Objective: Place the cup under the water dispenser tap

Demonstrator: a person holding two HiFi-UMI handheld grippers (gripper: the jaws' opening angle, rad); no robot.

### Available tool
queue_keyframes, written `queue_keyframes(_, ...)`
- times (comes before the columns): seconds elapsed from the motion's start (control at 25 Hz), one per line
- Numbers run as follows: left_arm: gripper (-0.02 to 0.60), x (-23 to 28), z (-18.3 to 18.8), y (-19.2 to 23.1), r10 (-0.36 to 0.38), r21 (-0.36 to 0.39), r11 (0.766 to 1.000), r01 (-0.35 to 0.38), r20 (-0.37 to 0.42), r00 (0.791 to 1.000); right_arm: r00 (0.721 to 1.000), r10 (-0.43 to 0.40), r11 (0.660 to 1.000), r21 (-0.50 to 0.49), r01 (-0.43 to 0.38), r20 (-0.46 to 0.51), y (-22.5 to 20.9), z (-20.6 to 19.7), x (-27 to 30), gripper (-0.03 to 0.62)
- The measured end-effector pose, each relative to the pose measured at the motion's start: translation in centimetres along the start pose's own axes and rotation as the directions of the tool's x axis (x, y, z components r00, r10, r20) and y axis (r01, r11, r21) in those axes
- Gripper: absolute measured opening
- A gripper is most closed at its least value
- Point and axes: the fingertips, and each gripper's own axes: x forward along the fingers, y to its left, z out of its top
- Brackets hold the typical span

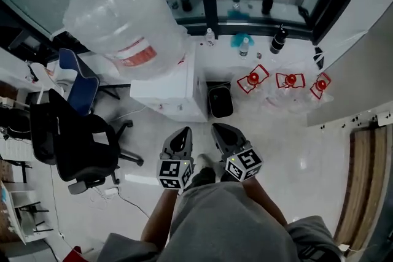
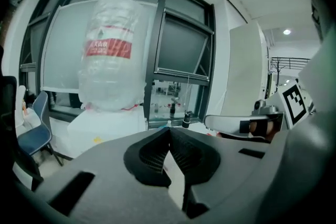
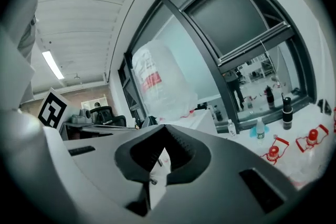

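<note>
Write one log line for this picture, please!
left gripper: shut, empty | right gripper: shut, empty | water dispenser: ahead | cup: not seen

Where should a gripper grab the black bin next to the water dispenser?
Pinch the near rim of the black bin, coming straight down, one jaw inside, one outside. Its open mouth faces up and the wall looks thin. The water dispenser stands close at its left in the head view, so avoid that side; the near side looks unobstructed.
</note>
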Motion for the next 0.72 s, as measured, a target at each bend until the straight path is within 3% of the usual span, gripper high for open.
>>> queue_keyframes(0.32, 0.011, -2.6, 4.6, -0.8, -0.037, 0.110, 0.994, 0.022, 0.141, 0.989, 0.997, 0.068, 0.995, -0.081, -0.065, 0.047, 2.7, 3.2, 0.1, 0.009)
queue_keyframes(0.56, 0.011, -3.5, 5.2, -1.0, -0.057, 0.179, 0.983, 0.026, 0.166, 0.984, 0.992, 0.109, 0.986, -0.129, -0.101, 0.056, 4.2, 3.7, 0.4, 0.009)
queue_keyframes(0.72, 0.011, -3.8, 5.0, -1.1, -0.062, 0.175, 0.984, 0.030, 0.180, 0.982, 0.991, 0.115, 0.985, -0.137, -0.106, 0.062, 4.5, 3.4, 0.3, 0.009)
